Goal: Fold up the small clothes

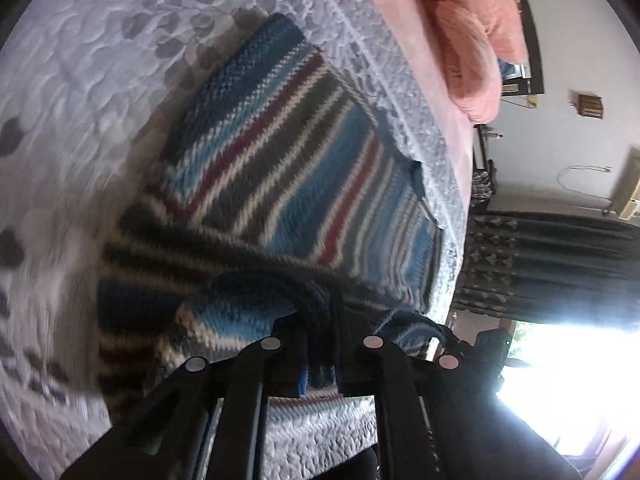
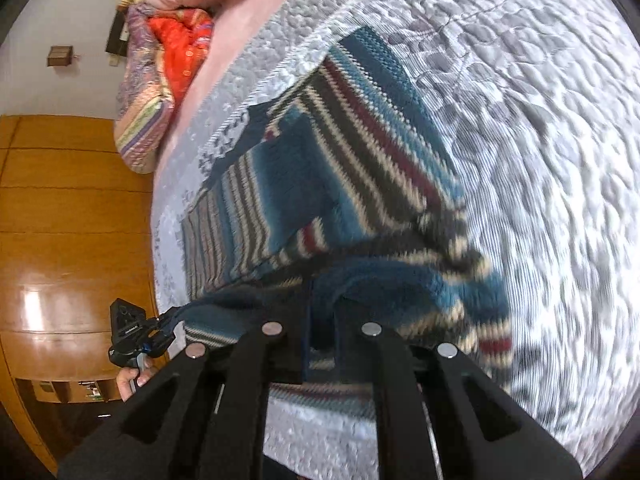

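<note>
A small striped knit sweater (image 1: 288,176) in blue, grey, cream and maroon lies on the pale quilted bedspread (image 1: 80,80). My left gripper (image 1: 320,316) is shut on a bunched edge of the sweater near me and holds that edge off the bed. In the right wrist view the same sweater (image 2: 340,184) spreads away from me, and my right gripper (image 2: 322,312) is shut on another part of its near edge. The other gripper (image 2: 132,336) shows at the left of that view, pinching the sweater's corner, with a hand (image 2: 130,380) below it. Lifted folds blur near both sets of fingers.
Pink pillows (image 1: 472,40) and an orange cloth (image 2: 180,48) lie at the head of the bed. A striped cushion (image 2: 140,128) sits beside them. A wooden cabinet (image 2: 60,240) stands past the bed's edge. Dark patterned curtains (image 1: 552,264) hang by a bright window.
</note>
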The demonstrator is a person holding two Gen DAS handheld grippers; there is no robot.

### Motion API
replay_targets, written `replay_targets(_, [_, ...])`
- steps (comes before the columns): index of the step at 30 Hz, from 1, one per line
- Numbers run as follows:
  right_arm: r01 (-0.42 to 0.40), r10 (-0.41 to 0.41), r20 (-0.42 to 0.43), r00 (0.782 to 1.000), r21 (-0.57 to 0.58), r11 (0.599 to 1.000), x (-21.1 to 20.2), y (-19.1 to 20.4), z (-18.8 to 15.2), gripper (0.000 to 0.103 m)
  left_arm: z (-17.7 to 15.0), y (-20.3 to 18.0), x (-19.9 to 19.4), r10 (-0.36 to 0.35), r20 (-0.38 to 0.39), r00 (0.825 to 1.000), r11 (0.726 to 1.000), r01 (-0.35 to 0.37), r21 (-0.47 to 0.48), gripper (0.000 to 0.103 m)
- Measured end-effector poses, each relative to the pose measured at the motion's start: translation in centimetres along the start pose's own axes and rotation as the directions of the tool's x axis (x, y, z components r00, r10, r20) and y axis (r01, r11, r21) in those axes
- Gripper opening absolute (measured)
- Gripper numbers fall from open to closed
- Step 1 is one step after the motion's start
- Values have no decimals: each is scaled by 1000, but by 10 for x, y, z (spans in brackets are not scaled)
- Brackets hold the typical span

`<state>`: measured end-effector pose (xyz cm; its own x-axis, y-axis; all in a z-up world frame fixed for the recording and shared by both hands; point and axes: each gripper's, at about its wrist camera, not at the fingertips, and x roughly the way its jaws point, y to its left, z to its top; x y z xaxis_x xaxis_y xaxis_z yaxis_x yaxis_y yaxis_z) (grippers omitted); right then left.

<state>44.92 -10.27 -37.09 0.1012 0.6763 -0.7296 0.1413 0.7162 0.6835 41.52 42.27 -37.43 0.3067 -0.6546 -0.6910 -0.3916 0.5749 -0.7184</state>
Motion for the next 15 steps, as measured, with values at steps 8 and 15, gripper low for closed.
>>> replay_targets(8, [-98,99,17,995,-61,993,-18,3,22,49,9,-17,-20,-64,71,995,989,54,136,60])
replay_targets(15, [112,-112,19,994,-323,940,-3,18,26,49,17,-34,3,115,67,991,920,-132,368,61])
